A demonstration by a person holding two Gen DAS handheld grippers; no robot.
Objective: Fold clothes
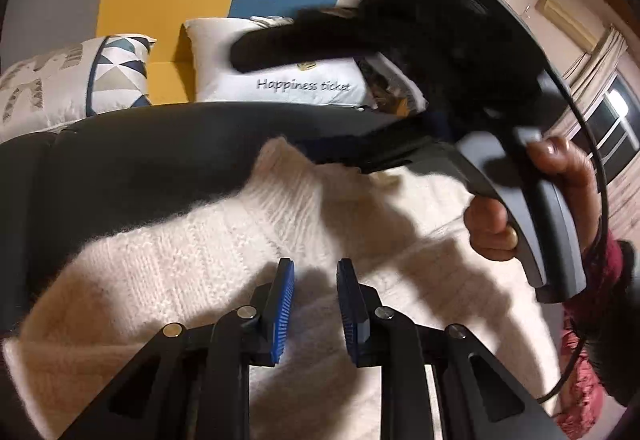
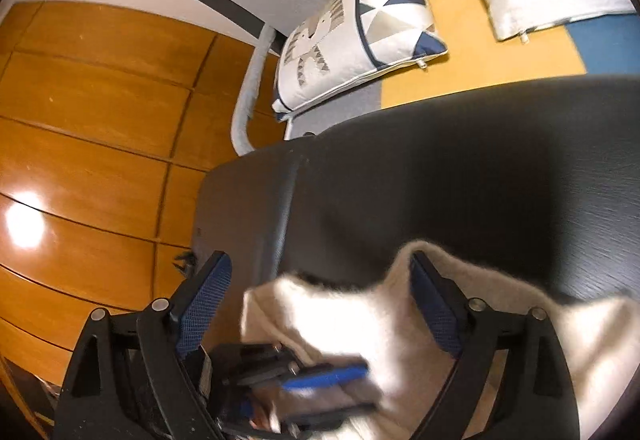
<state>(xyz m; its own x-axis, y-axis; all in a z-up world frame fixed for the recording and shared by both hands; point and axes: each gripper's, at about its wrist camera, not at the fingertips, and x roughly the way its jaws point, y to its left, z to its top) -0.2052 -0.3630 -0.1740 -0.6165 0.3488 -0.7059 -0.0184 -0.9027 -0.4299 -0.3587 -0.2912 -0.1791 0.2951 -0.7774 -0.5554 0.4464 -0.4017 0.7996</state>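
The sweater [image 1: 224, 252] at lower centre is fuzzy cream knit, ribbed. The table [image 2: 440, 176] under it looks dark and matt, faintly grained. At left, the floor [image 2: 80, 112] is glossy orange wood. The pillows [image 2: 360, 36] are smooth printed cloth.

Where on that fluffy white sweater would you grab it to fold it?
I'd pinch the sweater at the raised corner that juts onto the dark table, by the open right gripper. That corner lifts off the surface, so one finger could likely slide beneath it. Come from the table's far side, towards the garment's body; the flat middle offers no edge.
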